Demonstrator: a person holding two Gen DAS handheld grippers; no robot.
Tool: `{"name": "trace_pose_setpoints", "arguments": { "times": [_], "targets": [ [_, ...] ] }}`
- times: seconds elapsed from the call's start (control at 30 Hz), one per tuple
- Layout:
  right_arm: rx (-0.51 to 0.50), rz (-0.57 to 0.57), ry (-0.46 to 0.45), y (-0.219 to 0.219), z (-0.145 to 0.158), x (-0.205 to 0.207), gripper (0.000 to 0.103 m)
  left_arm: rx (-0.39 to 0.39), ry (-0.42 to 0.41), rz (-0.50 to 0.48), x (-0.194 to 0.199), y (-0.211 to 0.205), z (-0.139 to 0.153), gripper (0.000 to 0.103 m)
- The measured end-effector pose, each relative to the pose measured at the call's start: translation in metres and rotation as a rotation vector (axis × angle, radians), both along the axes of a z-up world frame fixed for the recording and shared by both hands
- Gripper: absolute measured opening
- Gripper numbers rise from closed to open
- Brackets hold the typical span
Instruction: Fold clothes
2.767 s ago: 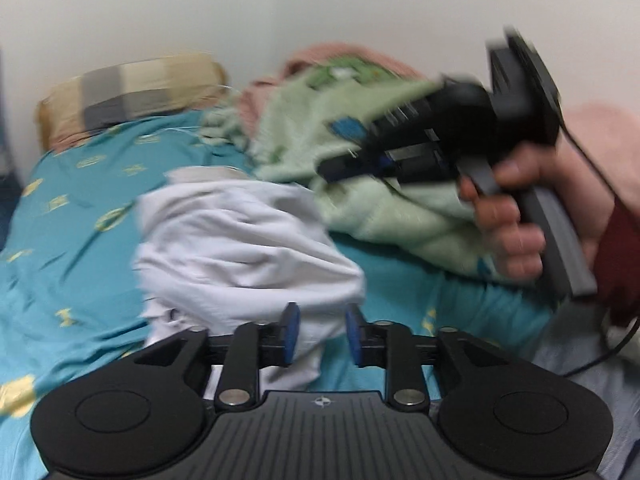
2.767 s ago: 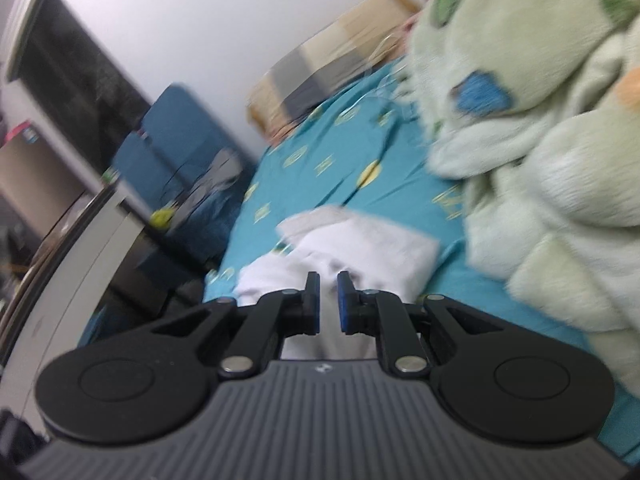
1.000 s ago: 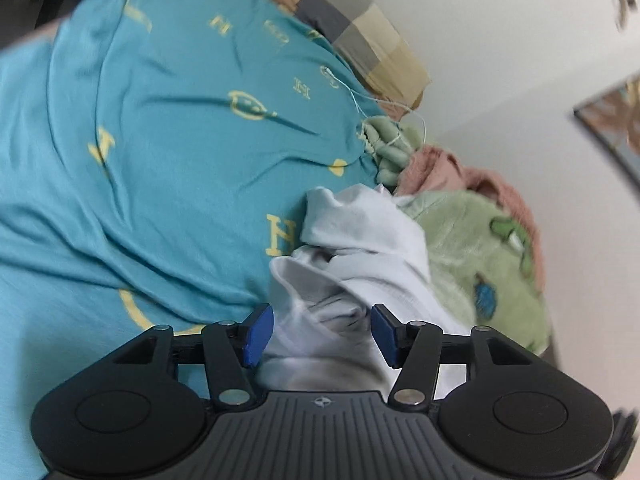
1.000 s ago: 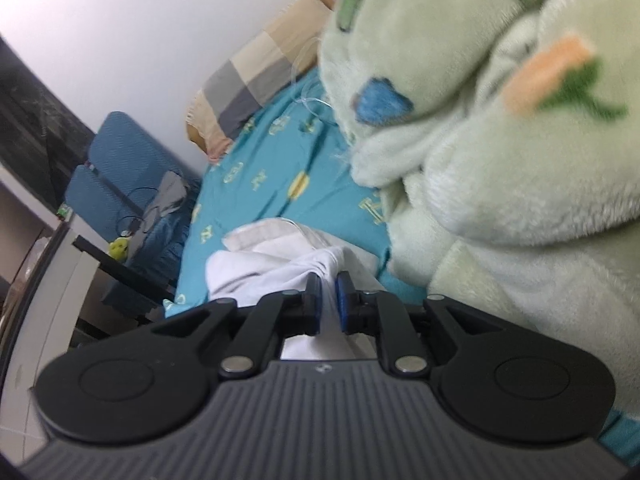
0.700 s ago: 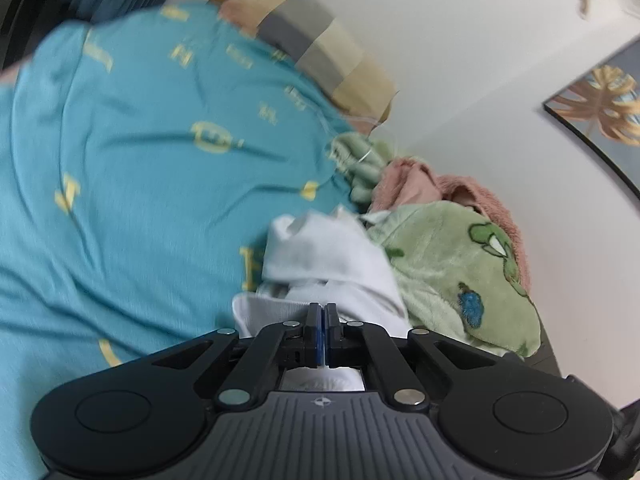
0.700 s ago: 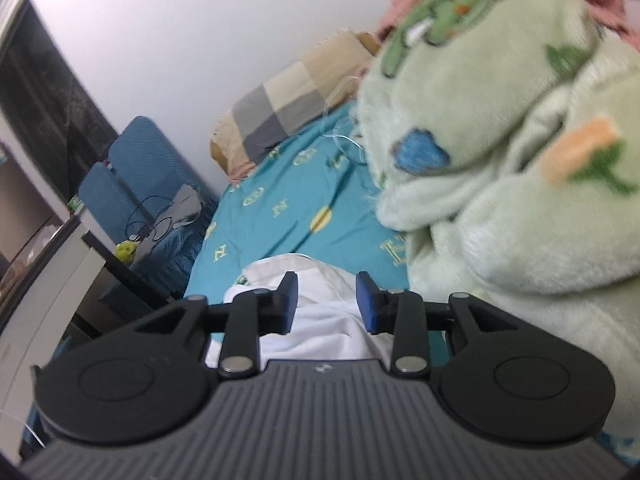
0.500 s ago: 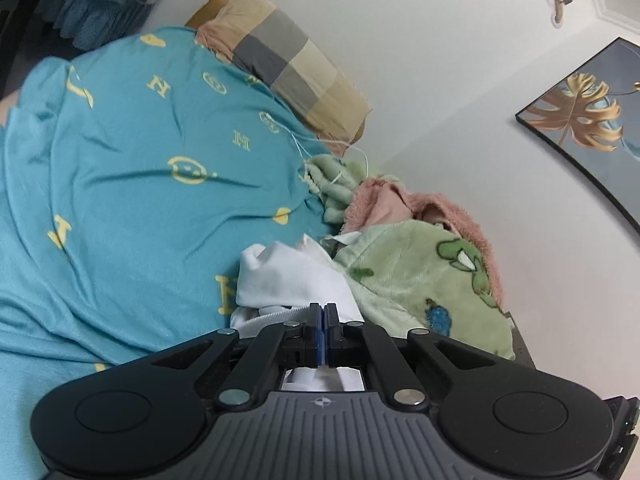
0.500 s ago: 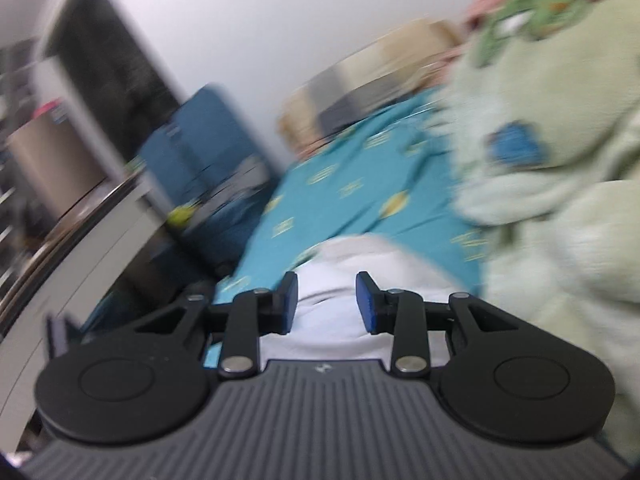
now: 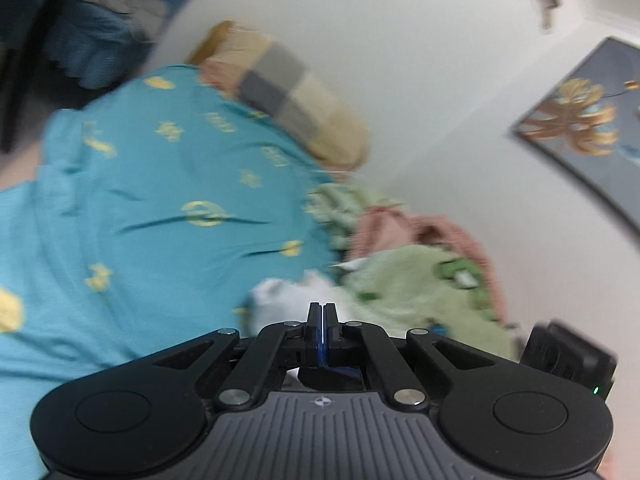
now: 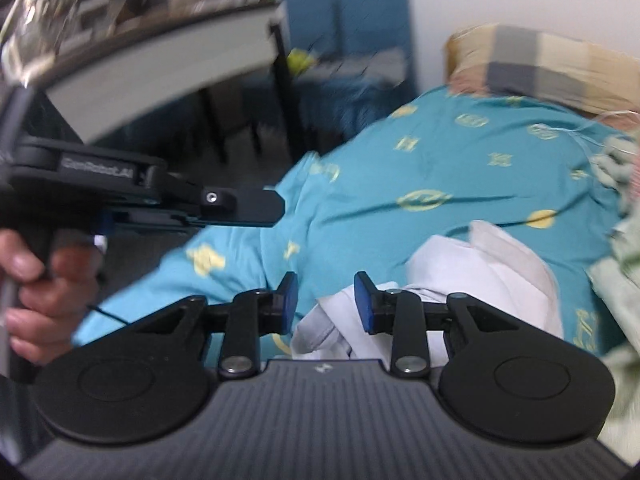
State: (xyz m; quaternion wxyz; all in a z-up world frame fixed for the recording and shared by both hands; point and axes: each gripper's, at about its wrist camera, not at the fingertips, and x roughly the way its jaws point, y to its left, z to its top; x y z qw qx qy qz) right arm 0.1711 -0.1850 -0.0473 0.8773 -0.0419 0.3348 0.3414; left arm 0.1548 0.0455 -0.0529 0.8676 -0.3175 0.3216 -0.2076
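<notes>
A crumpled white garment lies on the teal bed sheet beside a green blanket; in the left wrist view it shows as a blurred white heap just beyond my fingertips. My left gripper is shut with its pads pressed together and nothing visibly between them; in the right wrist view it hovers above the bed's left edge, away from the garment. My right gripper is open and empty, just above the garment's near edge.
A green plush blanket with a pink one behind it lies against the wall. A checked pillow sits at the bed's head. Blue chairs and a desk stand left of the bed. A picture hangs on the wall.
The left gripper shut near the white garment and has pulled back from it, staying shut. The right gripper opened, let go of the garment, and swung left toward the room.
</notes>
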Motion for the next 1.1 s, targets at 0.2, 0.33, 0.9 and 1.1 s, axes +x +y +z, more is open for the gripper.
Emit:
{"name": "trace_pose_setpoints", "arguments": {
  "times": [0.2,0.33,0.9,1.1],
  "targets": [
    [-0.267,0.237,0.067,0.053,-0.012,0.038,0.034,0.077,0.138,0.095,-0.011,0.019,-0.007,0.008],
    [-0.490,0.428,0.116,0.091,-0.020,0.052,0.033,0.059,0.200,0.134,-0.010,0.027,-0.014,0.015],
    [-0.433,0.047,0.099,0.072,-0.003,0.050,0.005,-0.058,0.110,0.058,-0.038,0.014,-0.005,0.028],
    [-0.042,-0.341,0.066,-0.035,0.045,0.016,0.005,-0.078,0.035,-0.040,-0.058,-0.023,0.006,0.041]
  ]
}}
